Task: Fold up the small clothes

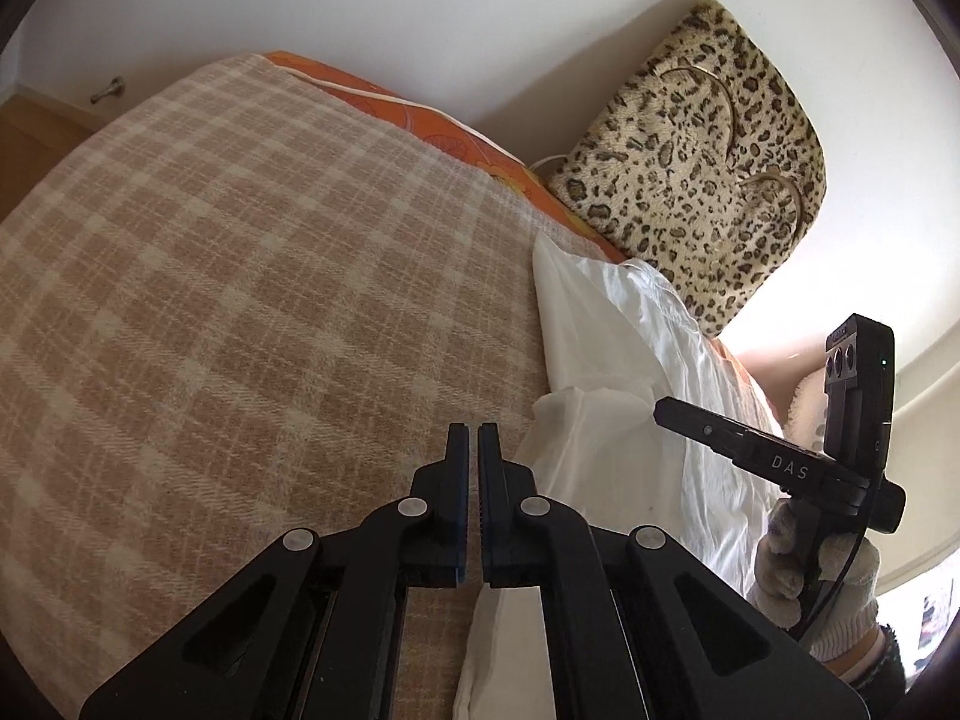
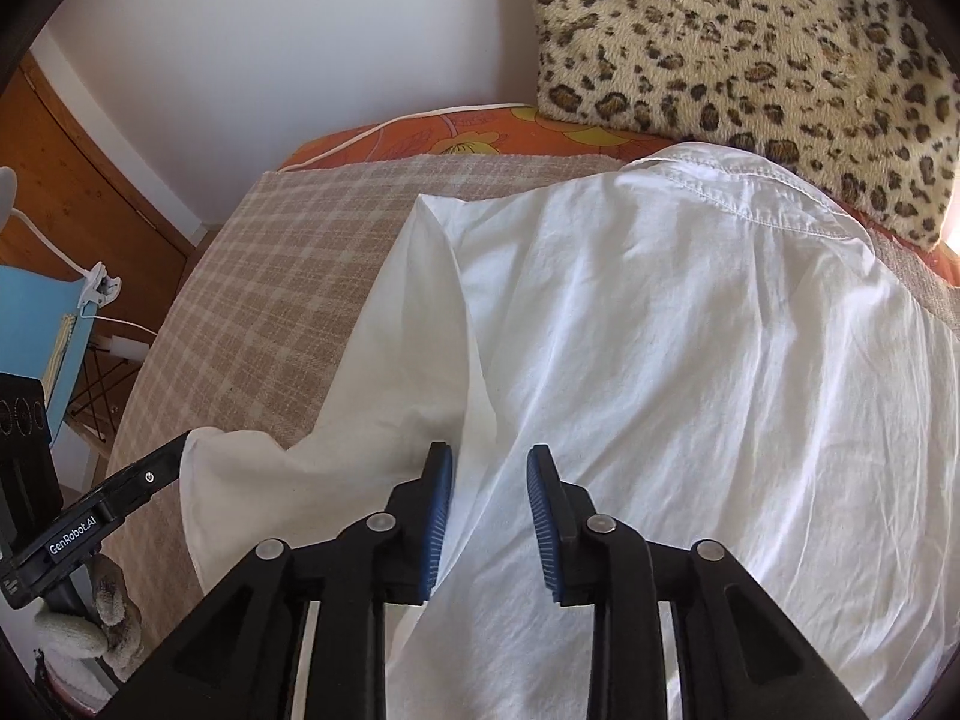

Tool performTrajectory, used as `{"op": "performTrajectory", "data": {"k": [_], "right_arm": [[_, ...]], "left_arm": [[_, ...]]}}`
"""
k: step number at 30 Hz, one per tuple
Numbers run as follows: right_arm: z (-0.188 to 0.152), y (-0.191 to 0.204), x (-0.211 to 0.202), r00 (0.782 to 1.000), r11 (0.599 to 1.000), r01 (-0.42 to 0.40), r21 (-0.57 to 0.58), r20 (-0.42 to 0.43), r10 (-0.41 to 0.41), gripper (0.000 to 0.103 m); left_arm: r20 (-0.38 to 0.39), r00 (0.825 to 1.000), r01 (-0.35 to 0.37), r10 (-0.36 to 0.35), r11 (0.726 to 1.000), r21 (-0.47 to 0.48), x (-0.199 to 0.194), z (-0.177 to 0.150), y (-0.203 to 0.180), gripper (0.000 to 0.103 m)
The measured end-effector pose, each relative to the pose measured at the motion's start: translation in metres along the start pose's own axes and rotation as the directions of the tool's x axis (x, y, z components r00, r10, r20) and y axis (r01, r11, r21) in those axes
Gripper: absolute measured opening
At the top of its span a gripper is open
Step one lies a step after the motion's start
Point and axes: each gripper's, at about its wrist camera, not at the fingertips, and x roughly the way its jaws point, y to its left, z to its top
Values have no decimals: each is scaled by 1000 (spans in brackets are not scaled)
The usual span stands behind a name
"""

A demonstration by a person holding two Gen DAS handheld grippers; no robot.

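While the left tool (image 1: pixel 473 438) blocks it, the shirt's (image 2: pixel 660 330) sleeve end stays unseen.

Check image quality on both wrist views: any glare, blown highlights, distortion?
Left wrist view: hard backlight at right blows out the wall beyond the leopard-print plush cushion; strong fisheye bends the beige checked blanket; dark vignette at the corners. Right wrist view: evenly lit, creases of the white cotton shirt sharp, a small blown patch at the right edge, the same barrel distortion.
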Motion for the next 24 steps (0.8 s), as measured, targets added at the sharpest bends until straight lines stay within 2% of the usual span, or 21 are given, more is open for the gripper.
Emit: {"op": "performTrajectory", "data": {"k": [1, 2, 3, 5, 9, 11, 13, 16, 18, 20, 23, 24], "right_arm": [[0, 5, -9, 999, 999, 10, -30, 36, -9, 39], [0, 12, -18, 998, 997, 24, -69, 67, -19, 39], [0, 21, -27, 996, 993, 23, -115, 91, -12, 39], [-1, 37, -38, 996, 983, -34, -183, 79, 49, 39], [-4, 70, -35, 993, 959, -113, -258, 7, 119, 39], [-7, 83, -25, 991, 955, -130, -267, -30, 127, 41], [-10, 96, -16, 994, 956, -105, -274, -39, 98, 50], [-9, 116, -11, 999, 940, -47, -338, 8, 53, 58], [-5, 127, -8, 999, 921, -11, -388, 44, 30, 75], [-2, 135, -3, 998, 898, 11, -440, 58, 16, 82], [-1, 146, 12, 999, 859, 40, -511, 37, -24, 82], [-3, 148, 17, 998, 849, 66, -525, 41, -53, 78]], "left_arm": [[9, 1000, -15, 15, 1000, 17, -8, -2, -3, 5], [21, 999, -33, 32, 998, 47, -19, -5, -6, 12], [28, 999, -38, 36, 997, 66, -29, -9, -10, 24], [19, 999, -37, 35, 995, 89, -48, -22, -11, 43], [-22, 1000, -10, 13, 994, 106, -77, -64, 9, 43], [-51, 999, -13, 18, 995, 96, -87, -86, 21, 43], [-79, 996, -21, 27, 997, 73, -93, -107, 35, 43], [-138, 990, -18, 25, 999, 47, -98, -138, 45, 43], [-175, 985, -2, 8, 1000, 30, -98, -156, 47, 43], [-208, 978, 14, -11, 1000, 14, -95, -171, 48, 43], [-176, 984, 23, -15, 999, 45, -100, -180, 42, 46], [-171, 985, 31, -24, 999, 40, -101, -181, 42, 45]]}}
